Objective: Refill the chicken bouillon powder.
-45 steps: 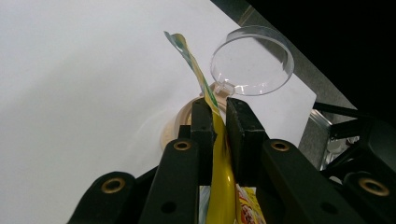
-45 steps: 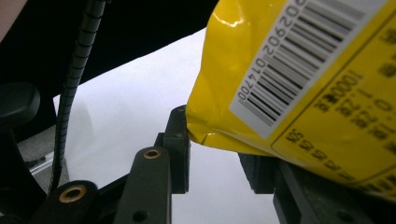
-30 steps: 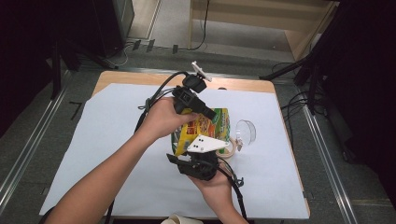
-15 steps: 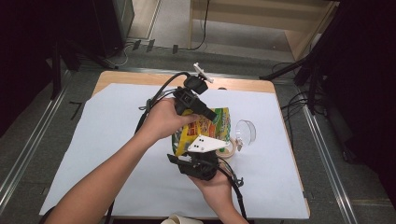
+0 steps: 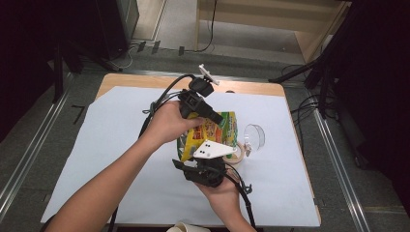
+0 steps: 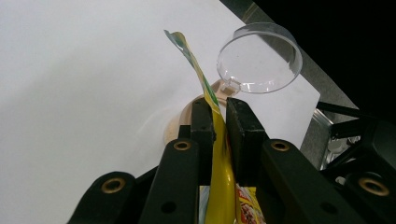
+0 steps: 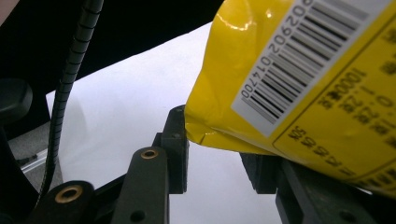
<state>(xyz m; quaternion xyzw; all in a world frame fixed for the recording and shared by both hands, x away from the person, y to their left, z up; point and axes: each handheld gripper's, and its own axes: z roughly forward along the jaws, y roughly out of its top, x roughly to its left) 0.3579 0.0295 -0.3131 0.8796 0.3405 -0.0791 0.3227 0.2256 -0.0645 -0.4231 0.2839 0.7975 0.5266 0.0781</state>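
While the left gripper (image 6: 219,123) pinches the top edge of the yellow snack bag (image 5: 212,135) tightly, the right gripper (image 7: 217,149) has its jaws apart around the bag's lower corner; they have just been opening. The bag is held above the white table cover (image 5: 121,145), near a clear plastic cup (image 5: 255,136).

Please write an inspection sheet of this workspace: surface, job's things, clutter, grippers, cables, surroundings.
Surface: wooden table covered by a white sheet.
Job's things: yellow snack bag, held above the sheet between both grippers.
Clutter: clear plastic cup lying on its side; tape roll beside the bag.
Grippers: left gripper shut on the bag's edge; right gripper jaws apart around the bag's corner, pressing not confirmed.
Cables: black cables trail from the grippers.
Surroundings: grey floor, wooden furniture behind, floor cables.
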